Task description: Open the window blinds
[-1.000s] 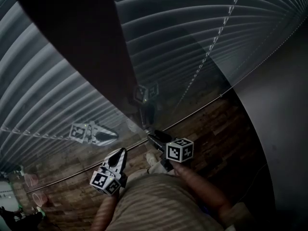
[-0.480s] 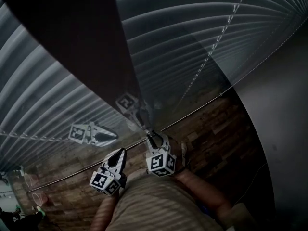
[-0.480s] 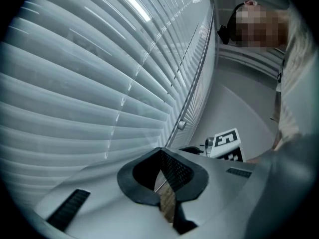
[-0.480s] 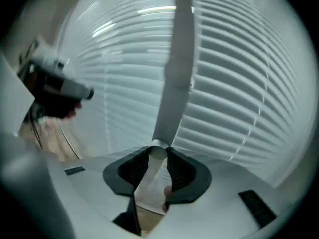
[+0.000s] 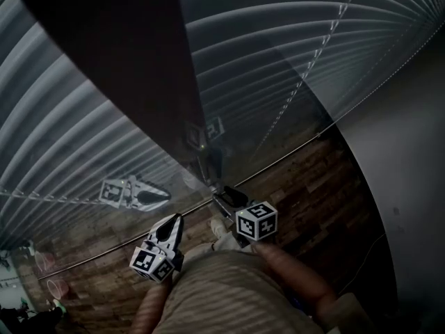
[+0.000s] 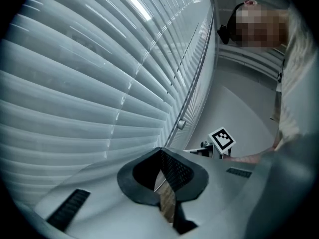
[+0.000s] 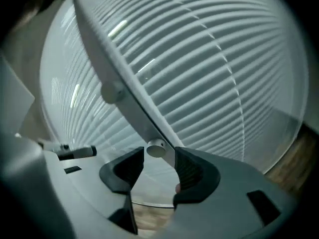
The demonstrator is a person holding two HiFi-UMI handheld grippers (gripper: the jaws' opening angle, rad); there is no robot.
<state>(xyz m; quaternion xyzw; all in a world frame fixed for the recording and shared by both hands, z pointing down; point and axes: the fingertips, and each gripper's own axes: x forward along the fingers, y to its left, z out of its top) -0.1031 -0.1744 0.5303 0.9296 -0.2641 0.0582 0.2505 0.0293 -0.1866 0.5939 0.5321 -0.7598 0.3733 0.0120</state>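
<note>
- Closed blinds (image 5: 292, 54) hung above a wood floor (image 5: 313, 186).
- Right gripper (image 7: 159, 156) jaws had just been opening and stood apart round the wand (image 7: 130, 96) end.
- Left gripper (image 6: 160, 156) was clenched, empty, facing the blinds.

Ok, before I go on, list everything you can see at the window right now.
blinds: one set, pale grey slats, look closed, across the window ahead
tilt wand: one, white, slanting down in front of the slats, capped end between the right jaws
post: one, dark, from the head view's top left down towards the grippers
floor: one, brown wood planks, below the window
wall: one, grey, right of the window
left gripper: one, grey, jaws shut with nothing in them, facing the slats
right gripper: one, grey, jaws apart and just opened further, around the wand's end, not clamping it
</note>
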